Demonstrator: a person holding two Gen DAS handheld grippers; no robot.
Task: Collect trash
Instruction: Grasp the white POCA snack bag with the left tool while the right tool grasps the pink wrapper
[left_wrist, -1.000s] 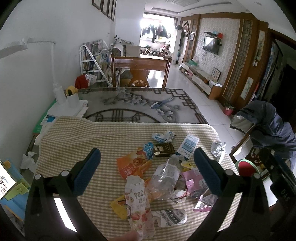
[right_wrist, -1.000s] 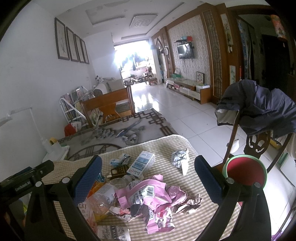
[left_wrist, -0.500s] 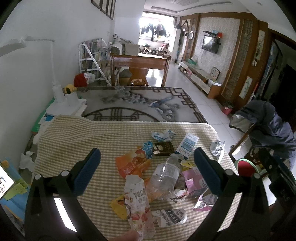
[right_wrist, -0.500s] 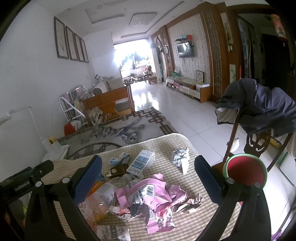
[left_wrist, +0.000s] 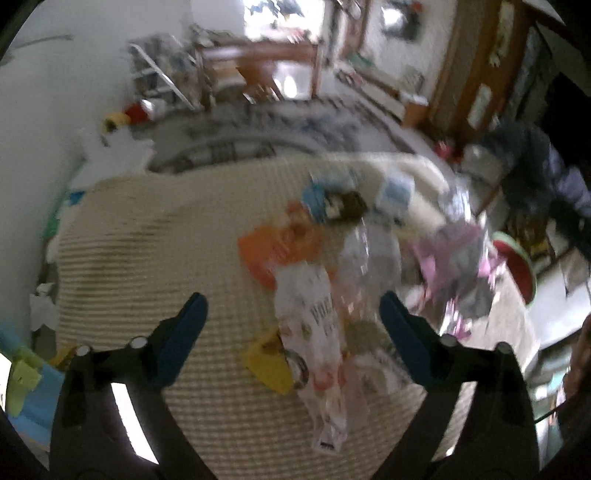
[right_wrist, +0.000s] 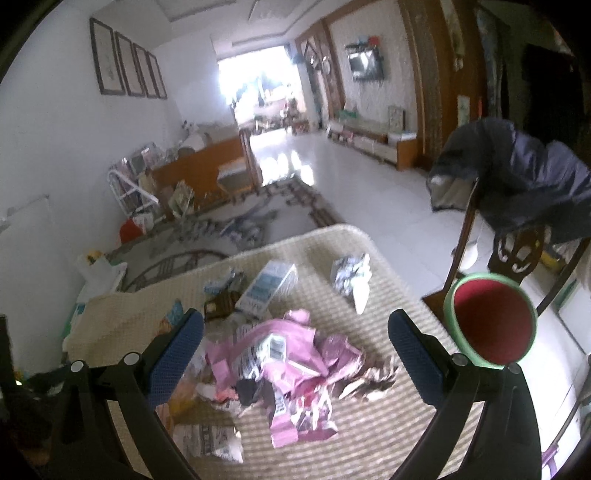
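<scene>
Trash lies heaped on a checked tablecloth (left_wrist: 155, 258). In the blurred left wrist view my left gripper (left_wrist: 293, 314) hangs over a long white snack wrapper (left_wrist: 314, 332); its jaws are closing, wide apart, with the wrapper lying between them and untouched. An orange wrapper (left_wrist: 273, 251), a clear plastic bottle (left_wrist: 369, 254) and a yellow scrap (left_wrist: 269, 365) lie around it. In the right wrist view my right gripper (right_wrist: 295, 332) stands open above crumpled pink packaging (right_wrist: 291, 354). Beyond it lie a blue-white box (right_wrist: 267, 291) and a crumpled foil wrapper (right_wrist: 351, 275).
A round bin with a green rim and red inside (right_wrist: 493, 321) stands by the table's right edge. Behind it a wooden chair carries a dark jacket (right_wrist: 524, 181). A patterned rug (right_wrist: 236, 229) lies on the floor past the table.
Both grippers have dropped closer to the trash and tilted downward. The left view is now motion-blurred and its jaws stand a little narrower than before.
</scene>
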